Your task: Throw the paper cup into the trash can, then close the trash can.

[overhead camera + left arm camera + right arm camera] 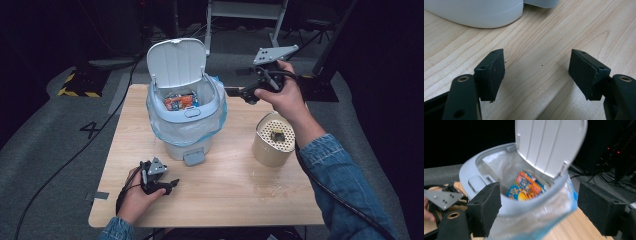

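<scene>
Standing between gripper point(235, 92) and bin point(185, 107): nothing; beige container point(272, 140) nearby.

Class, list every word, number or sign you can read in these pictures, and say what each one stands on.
"4": dark numeral marked on the grey floor, left of the table.
Print on the orange and blue packet inside the bin: too blurred to read.
Nothing else legible.

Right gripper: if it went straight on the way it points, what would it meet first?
Probably the bin's rim and blue bag; the right gripper is open and empty, though depth is unclear.
</scene>
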{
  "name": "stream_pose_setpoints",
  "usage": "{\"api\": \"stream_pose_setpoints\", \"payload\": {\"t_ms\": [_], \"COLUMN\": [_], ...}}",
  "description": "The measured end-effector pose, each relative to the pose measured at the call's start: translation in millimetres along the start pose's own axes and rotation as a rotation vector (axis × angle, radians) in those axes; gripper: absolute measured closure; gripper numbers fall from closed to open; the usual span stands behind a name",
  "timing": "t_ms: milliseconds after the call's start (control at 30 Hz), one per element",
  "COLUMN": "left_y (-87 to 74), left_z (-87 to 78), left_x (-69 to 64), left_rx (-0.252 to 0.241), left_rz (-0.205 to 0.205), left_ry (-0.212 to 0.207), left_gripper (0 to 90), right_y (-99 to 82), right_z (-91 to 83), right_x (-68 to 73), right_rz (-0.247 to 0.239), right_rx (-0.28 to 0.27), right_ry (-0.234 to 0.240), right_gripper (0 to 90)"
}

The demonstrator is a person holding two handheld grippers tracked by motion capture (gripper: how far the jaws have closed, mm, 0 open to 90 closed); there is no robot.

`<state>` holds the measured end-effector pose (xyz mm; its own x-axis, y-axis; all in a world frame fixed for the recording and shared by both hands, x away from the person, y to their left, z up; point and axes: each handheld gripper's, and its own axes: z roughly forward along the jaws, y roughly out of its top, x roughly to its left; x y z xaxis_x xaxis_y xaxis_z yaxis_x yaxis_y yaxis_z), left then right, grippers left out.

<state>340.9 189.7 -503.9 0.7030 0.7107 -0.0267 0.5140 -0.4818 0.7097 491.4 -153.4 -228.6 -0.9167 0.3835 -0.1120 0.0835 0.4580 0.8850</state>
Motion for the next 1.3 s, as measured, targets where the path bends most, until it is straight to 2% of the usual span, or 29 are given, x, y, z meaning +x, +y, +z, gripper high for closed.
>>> {"api": "stream_pose_setpoints", "payload": {"t_ms": [400, 833, 1033, 1300], "left_y": [0.0, 1.2, 1.8, 2.5], "left_z": [-0.1, 1.0, 1.4, 2.0], "left_x": [0.1, 0.8, 1.2, 1.1], "left_rx": [0.002, 0.004, 0.005, 0.005], "left_rz": [0.000, 0.000, 0.004, 0.002], "left_ry": [-0.001, -0.002, 0.002, 0.007], "left_gripper": [29.6, 29.1, 28.9, 28.5], "right_y": [-40.5, -93.1, -118.6, -165.3], "right_z": [-70.8, -134.5, -151.6, -169.6], "right_x": [-5.2, -6.1, -3.8, 3.7], "right_rz": [0.051, 0.123, 0.154, 0.205], "right_rx": [0.024, 0.031, 0.044, 0.057], "right_ry": [-0.106, -0.184, -0.207, -0.240], "right_gripper": [22.3, 22.7, 22.5, 22.5]}}
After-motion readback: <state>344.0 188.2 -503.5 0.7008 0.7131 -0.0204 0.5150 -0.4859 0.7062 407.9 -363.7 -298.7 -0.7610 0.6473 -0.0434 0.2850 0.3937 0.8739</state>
